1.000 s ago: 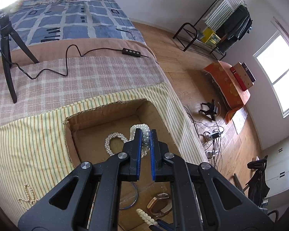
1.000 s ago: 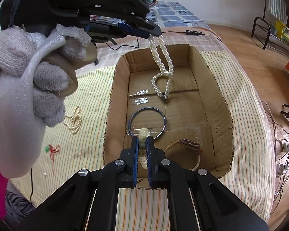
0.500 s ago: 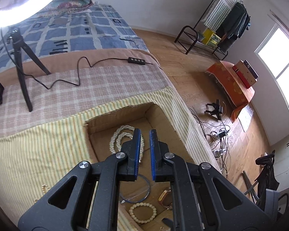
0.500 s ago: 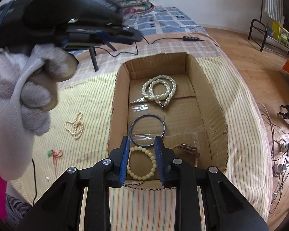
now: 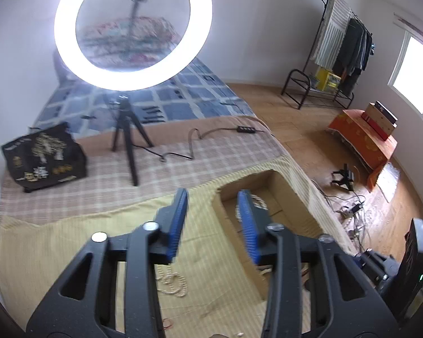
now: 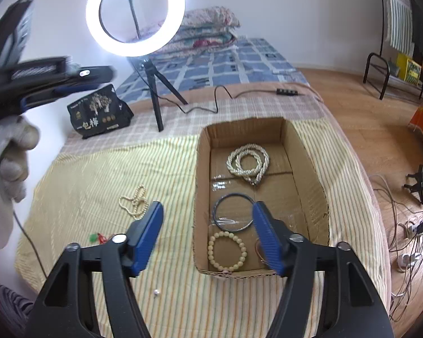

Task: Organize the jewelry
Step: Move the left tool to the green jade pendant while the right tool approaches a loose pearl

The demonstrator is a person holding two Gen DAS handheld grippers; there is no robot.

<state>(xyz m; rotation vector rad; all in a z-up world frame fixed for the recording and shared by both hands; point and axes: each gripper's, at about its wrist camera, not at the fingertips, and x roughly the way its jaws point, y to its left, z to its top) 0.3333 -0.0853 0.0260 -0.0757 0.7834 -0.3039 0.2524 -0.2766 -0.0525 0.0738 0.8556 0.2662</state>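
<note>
An open cardboard box [image 6: 200,169] sits on the striped cloth. In it lie a twisted pearl necklace [image 6: 248,162], a dark bangle [image 6: 233,215] and a cream bead bracelet [image 6: 227,250]. My right gripper [image 6: 207,205] hovers above the box's near left wall, its jaws opening with nothing between them. My left gripper [image 5: 213,193] hangs over the cloth left of the box [image 5: 268,186], jaws also opening and empty. In the right wrist view it is a blur at the upper left, in a gloved hand [image 6: 8,152]. A small pearl string [image 6: 134,201] lies on the cloth.
A green and red charm [image 6: 97,237] and a loose bead [image 6: 156,292] lie near the cloth's front. Behind stand a ring light on a tripod [image 6: 155,98], a black bag [image 6: 98,112] and a cable with a controller [image 6: 286,92]. The bed drops to a floor with cables [image 6: 409,225] on the right.
The left gripper let the twisted pearl necklace drop into the box, and the right gripper released the bead bracelet there. Both opened and rose. The left one swung left, off the box.
</note>
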